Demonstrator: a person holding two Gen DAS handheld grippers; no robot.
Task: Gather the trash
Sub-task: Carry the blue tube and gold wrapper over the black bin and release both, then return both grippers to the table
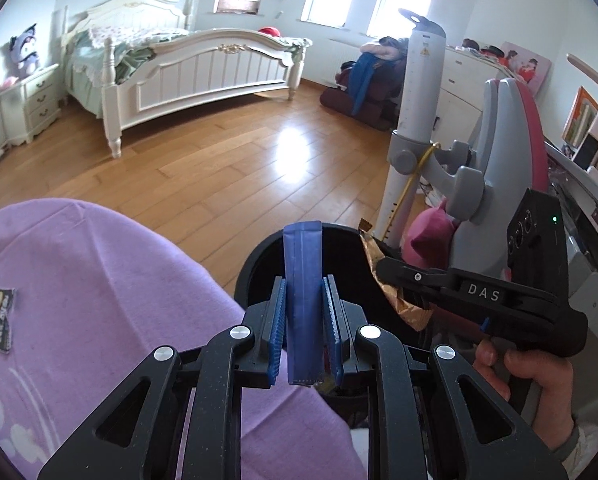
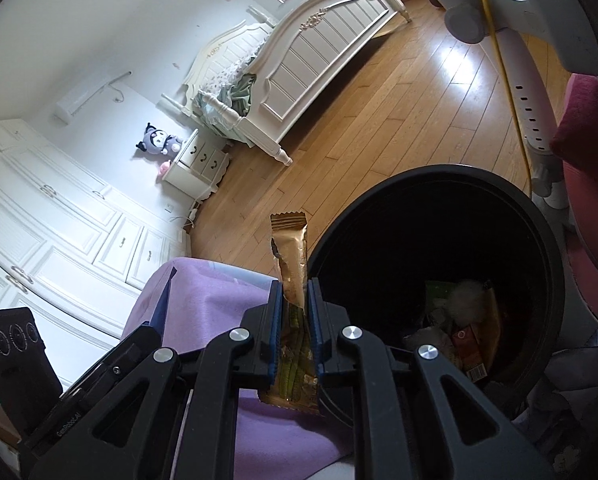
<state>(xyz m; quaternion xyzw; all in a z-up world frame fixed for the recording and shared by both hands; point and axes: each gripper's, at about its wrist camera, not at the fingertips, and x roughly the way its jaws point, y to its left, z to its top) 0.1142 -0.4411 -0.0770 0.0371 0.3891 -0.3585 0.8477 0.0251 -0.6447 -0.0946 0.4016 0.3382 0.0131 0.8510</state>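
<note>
bedroom, wood floor (image 1: pixel 203 168); left claw (image 1: pixel 305 320) grips blue wrapper (image 1: pixel 303 280), right claw (image 2: pixel 295 320) gold wrapper (image 2: pixel 291 256)

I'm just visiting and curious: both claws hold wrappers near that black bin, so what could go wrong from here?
The gold wrapper in the right gripper sits at the black bin rim, not clearly over the opening; released now, it might land outside. The blue wrapper in the left gripper stands tall, so it could catch the rim. Both grippers crowd together and might bump.
</note>
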